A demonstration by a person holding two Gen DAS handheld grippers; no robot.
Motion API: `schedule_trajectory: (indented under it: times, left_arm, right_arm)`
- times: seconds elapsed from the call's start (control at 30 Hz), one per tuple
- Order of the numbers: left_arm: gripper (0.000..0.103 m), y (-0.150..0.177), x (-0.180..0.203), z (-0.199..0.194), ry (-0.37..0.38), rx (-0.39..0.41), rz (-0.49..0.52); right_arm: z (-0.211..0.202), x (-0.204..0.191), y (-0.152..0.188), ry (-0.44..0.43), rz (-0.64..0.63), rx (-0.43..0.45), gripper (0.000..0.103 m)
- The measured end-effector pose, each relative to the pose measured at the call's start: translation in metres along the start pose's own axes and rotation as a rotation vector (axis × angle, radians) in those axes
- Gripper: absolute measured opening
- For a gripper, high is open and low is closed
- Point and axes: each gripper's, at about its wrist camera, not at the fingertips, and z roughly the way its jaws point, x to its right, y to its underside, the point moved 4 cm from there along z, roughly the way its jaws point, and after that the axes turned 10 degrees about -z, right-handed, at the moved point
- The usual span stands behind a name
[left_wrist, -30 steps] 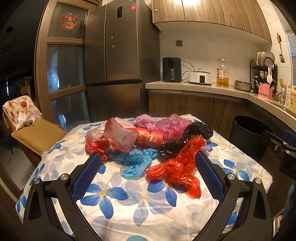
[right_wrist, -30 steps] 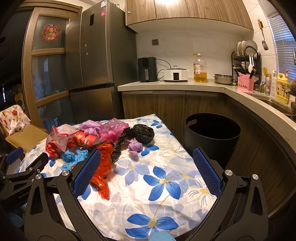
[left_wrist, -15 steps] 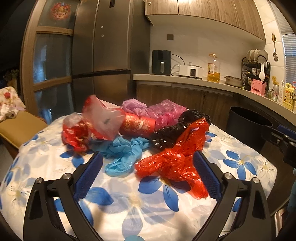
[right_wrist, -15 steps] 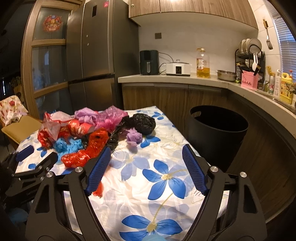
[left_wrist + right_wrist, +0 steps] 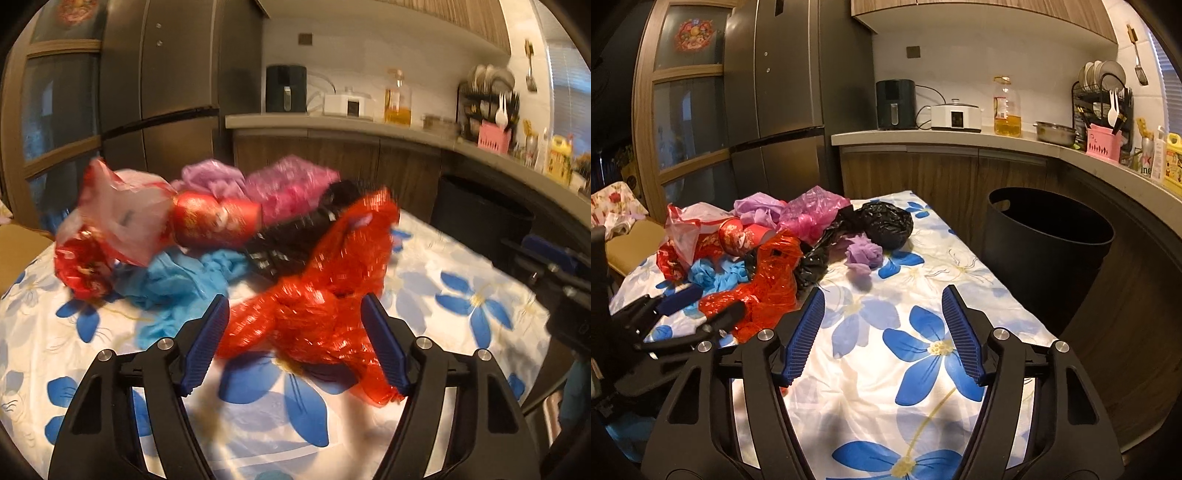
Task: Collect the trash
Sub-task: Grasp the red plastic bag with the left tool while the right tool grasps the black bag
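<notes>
A heap of crumpled plastic bags lies on the flowered tablecloth (image 5: 964, 269). Nearest is a red bag (image 5: 321, 280), and my left gripper (image 5: 293, 301) straddles its near end. The jaws are closing, the blue pads stand beside the bag without squeezing it, so the gripper is open. From the right wrist view the same red bag (image 5: 768, 280) sits between the left gripper's fingers (image 5: 683, 295). My right gripper (image 5: 883, 291) hangs over bare cloth, jaws closing with nothing between them. A small purple bag (image 5: 864, 254) and a black bag (image 5: 886, 221) lie ahead of it.
A black bin (image 5: 1049, 251) stands on the floor at the table's right, against the curved kitchen counter (image 5: 1089, 158). The heap also holds a blue bag (image 5: 177, 284), a red printed tube (image 5: 214, 221), pink bags (image 5: 288, 188) and a clear bag (image 5: 122, 218). A chair (image 5: 631, 243) is at left.
Both grippers came down and forward towards the table and their jaws narrowed. The left one closed in on the red bag, which now lies between its pads.
</notes>
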Motion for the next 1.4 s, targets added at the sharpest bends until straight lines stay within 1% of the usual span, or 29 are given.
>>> schedule_trajectory:
  times: [0.07, 0.13, 0.17, 0.3, 0.4, 0.5, 0.53, 0.6, 0.63, 0.67, 0.7, 0.8, 0.93, 0.97, 1.0, 1.03, 1.07, 1.1, 1.17, 1.2, 1.27, 1.4]
  left_arm:
    - [0.053, 0.006, 0.001, 0.011, -0.012, -0.051, -0.002]
    - [0.047, 0.010, 0.001, 0.018, -0.027, -0.080, -0.002]
    - [0.036, 0.011, 0.002, 0.019, -0.016, -0.090, -0.005]
    - [0.022, 0.012, 0.001, 0.013, -0.034, -0.074, 0.000]
    - [0.021, 0.011, -0.008, -0.002, -0.032, -0.050, -0.036]
    - [0.021, 0.008, -0.022, -0.025, -0.049, -0.008, -0.079]
    - [0.021, 0.007, -0.027, -0.032, -0.057, 0.007, -0.092]
    - [0.021, 0.003, -0.040, -0.045, -0.097, 0.046, -0.115]
    - [0.021, 0.003, -0.043, -0.048, -0.110, 0.056, -0.122]
    - [0.021, 0.001, -0.050, -0.052, -0.127, 0.072, -0.138]
    - [0.021, 0.000, -0.053, -0.055, -0.136, 0.081, -0.149]
    - [0.021, -0.005, -0.063, -0.059, -0.151, 0.102, -0.174]
    - [0.021, -0.005, -0.068, -0.058, -0.153, 0.100, -0.184]
    - [0.021, -0.004, -0.069, -0.058, -0.154, 0.097, -0.186]
    - [0.021, -0.004, -0.069, -0.056, -0.154, 0.093, -0.190]
    - [0.021, -0.005, -0.070, -0.055, -0.153, 0.091, -0.192]
    - [0.021, -0.004, -0.071, -0.054, -0.153, 0.088, -0.195]
    - [0.021, -0.003, -0.072, -0.053, -0.152, 0.086, -0.196]
    - [0.021, -0.003, -0.072, -0.052, -0.152, 0.081, -0.199]
    - [0.021, -0.003, -0.071, -0.052, -0.151, 0.079, -0.200]
    - [0.021, -0.002, -0.070, -0.053, -0.152, 0.079, -0.197]
    - [0.021, -0.005, -0.067, -0.057, -0.154, 0.094, -0.188]
  right_arm:
    - [0.004, 0.001, 0.001, -0.002, 0.004, -0.008, 0.065]
    - [0.007, 0.002, 0.003, -0.004, 0.005, -0.013, 0.065]
    - [0.009, 0.002, 0.003, -0.009, 0.005, -0.017, 0.065]
    - [0.014, 0.000, 0.003, -0.027, 0.001, -0.022, 0.061]
    - [0.016, -0.005, 0.002, -0.051, -0.007, -0.010, 0.061]
    - [0.021, -0.014, -0.001, -0.080, -0.023, -0.005, 0.062]
    - [0.023, -0.017, -0.002, -0.092, -0.023, -0.005, 0.062]
    - [0.031, -0.027, -0.005, -0.134, -0.023, -0.004, 0.064]
    - [0.036, -0.033, -0.007, -0.155, -0.025, -0.004, 0.066]
    - [0.042, -0.041, -0.009, -0.177, -0.028, 0.000, 0.071]
    - [0.046, -0.046, -0.011, -0.189, -0.034, 0.006, 0.073]
    - [0.061, -0.066, -0.019, -0.226, -0.068, 0.018, 0.074]
    - [0.084, -0.084, -0.026, -0.235, -0.105, 0.010, 0.073]
    - [0.089, -0.087, -0.028, -0.240, -0.104, 0.012, 0.069]
    - [0.092, -0.090, -0.029, -0.242, -0.107, 0.011, 0.061]
    - [0.096, -0.092, -0.030, -0.241, -0.111, 0.008, 0.056]
    - [0.101, -0.093, -0.029, -0.244, -0.115, -0.004, 0.045]
    - [0.107, -0.093, -0.029, -0.250, -0.118, -0.020, 0.027]
    - [0.117, -0.094, -0.025, -0.262, -0.111, -0.050, 0.009]
    - [0.117, -0.093, -0.025, -0.277, -0.102, -0.053, 0.004]
    - [0.111, -0.090, -0.025, -0.290, -0.094, -0.038, 0.003]
    - [0.083, -0.084, -0.022, -0.303, -0.096, -0.004, 0.003]
